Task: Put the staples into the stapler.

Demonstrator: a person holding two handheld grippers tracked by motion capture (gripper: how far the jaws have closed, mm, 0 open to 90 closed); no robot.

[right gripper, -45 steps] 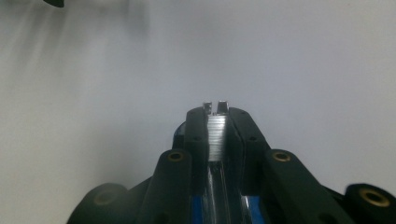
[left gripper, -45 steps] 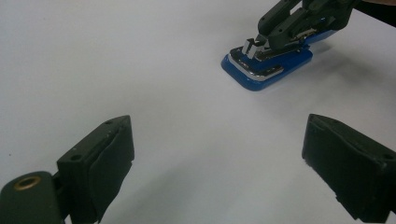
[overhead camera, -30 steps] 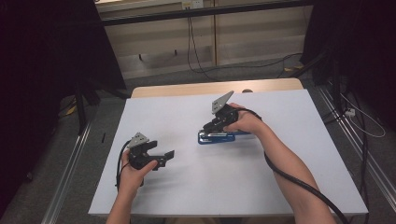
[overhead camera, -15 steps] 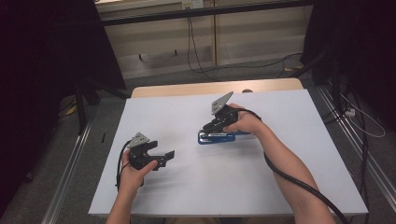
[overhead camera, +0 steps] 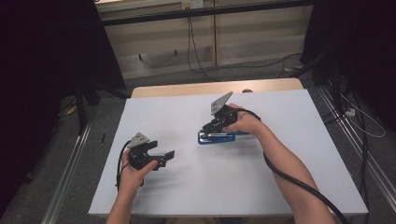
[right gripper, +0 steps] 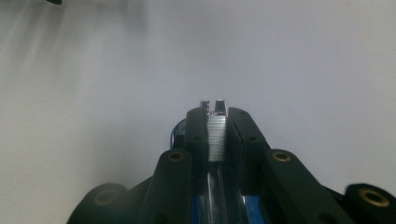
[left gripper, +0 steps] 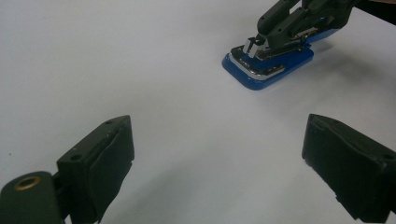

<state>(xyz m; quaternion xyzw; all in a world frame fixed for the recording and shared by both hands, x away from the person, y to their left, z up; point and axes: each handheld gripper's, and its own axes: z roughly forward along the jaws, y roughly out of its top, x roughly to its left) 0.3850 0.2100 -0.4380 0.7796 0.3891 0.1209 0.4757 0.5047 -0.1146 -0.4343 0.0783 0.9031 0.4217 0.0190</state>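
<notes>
A white table point(overhead camera: 280, 186) takes up most of the high view, with a strip of bare wood point(overhead camera: 187, 88) showing at its far edge and grey floor beyond, where black cables point(overhead camera: 196, 56) trail along the wall.

A little right of the table's middle lies a blue stapler point(overhead camera: 215, 138), its length running left to right. In the left gripper view its blue base and chrome magazine point(left gripper: 261, 70) point toward the camera. The right gripper point(overhead camera: 215, 125), held by the person's right hand point(overhead camera: 245, 123), comes down on the stapler from the right. In the right gripper view its jaws stand close together, clamped on either side of a strip of staples point(right gripper: 216, 137) in the stapler's open metal channel, with blue plastic showing beneath.

Near the left, well apart from the stapler, the left gripper point(overhead camera: 164, 156) rests low over the bare table in the left hand point(overhead camera: 133, 172). Its jaws are wide apart with nothing between them.
</notes>
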